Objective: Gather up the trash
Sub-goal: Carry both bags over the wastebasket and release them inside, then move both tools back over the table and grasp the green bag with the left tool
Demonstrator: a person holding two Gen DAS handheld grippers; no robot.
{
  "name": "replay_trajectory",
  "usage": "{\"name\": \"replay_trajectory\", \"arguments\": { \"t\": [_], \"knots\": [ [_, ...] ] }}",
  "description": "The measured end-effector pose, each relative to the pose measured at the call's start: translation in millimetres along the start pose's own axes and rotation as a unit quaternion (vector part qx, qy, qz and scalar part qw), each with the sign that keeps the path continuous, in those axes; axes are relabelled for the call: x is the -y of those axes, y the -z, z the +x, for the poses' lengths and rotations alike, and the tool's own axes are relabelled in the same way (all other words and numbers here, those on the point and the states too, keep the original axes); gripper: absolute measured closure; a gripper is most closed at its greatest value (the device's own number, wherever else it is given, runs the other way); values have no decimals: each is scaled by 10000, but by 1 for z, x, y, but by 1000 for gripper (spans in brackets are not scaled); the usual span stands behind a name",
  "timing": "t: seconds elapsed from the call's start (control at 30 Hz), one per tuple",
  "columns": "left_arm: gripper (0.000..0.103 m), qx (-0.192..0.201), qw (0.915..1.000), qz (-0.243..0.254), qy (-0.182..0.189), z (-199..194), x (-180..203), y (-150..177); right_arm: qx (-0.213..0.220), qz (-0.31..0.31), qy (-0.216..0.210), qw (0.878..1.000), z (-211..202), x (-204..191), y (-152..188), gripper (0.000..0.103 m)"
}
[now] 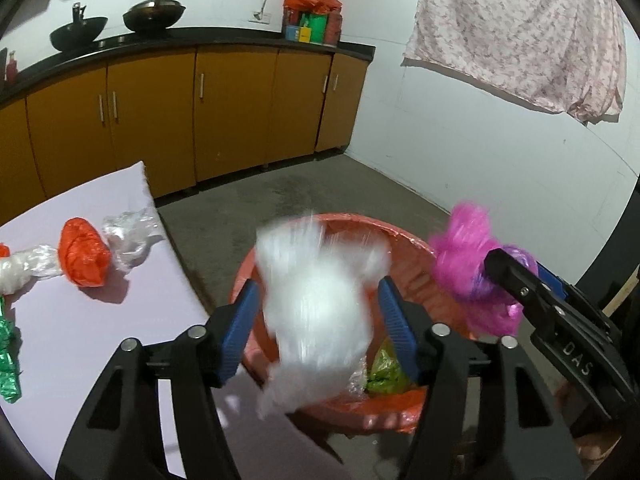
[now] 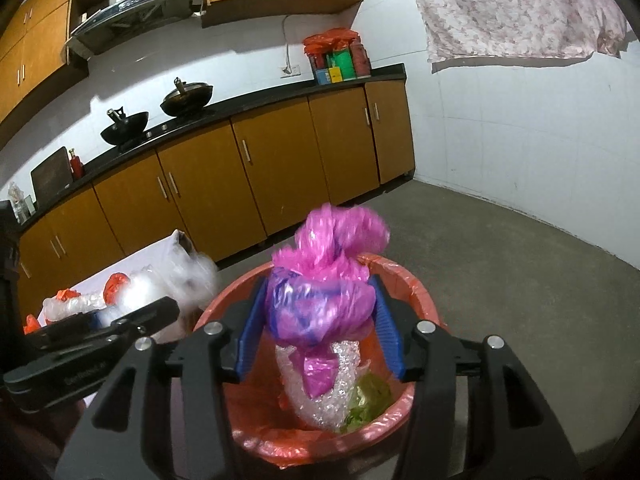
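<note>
Two claws clasp crinkly plastic wads [image 1: 316, 312] [image 2: 320, 300]
</note>
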State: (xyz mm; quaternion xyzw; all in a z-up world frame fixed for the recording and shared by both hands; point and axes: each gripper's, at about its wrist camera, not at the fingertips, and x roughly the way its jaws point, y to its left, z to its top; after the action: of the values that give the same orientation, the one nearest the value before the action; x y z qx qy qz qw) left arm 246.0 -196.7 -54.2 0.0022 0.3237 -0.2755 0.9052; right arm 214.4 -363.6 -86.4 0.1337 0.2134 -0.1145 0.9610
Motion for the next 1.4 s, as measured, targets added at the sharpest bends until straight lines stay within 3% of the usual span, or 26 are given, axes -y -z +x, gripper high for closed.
{"name": "replay_trajectory", "arguments": {
  "t": [0.37,0.6,0.87,0.97,1.17,1.3,1.4],
  "knots": [
    [31,-21,9995,-184,-237,-6,-19,5,-5,84,139,9999,-3,9,2,39],
    [26,58,9980,-351,-527,-19,-39,12,-34,50,-73,10000,-5,-3,1,25],
    [20,129,9940,-598,-902,-38,-70,22,-82,-45,-364,9993,-7,-24,2,22],
    [17,204,9905,-638,-1197,-52,-86,28,-128,-78,-458,9988,-7,-32,3,22],
    [10,300,9741,-553,-2171,-84,-136,46,-233,-239,-609,9976,-4,-51,7,22],
    [10,208,9548,-742,-2871,-99,-186,55,-320,-308,-770,9960,-1,-66,12,22],
    [10,97,9463,-1052,-3055,-102,-217,57,-381,-419,-856,9947,1,-81,15,22]
  ]
}}
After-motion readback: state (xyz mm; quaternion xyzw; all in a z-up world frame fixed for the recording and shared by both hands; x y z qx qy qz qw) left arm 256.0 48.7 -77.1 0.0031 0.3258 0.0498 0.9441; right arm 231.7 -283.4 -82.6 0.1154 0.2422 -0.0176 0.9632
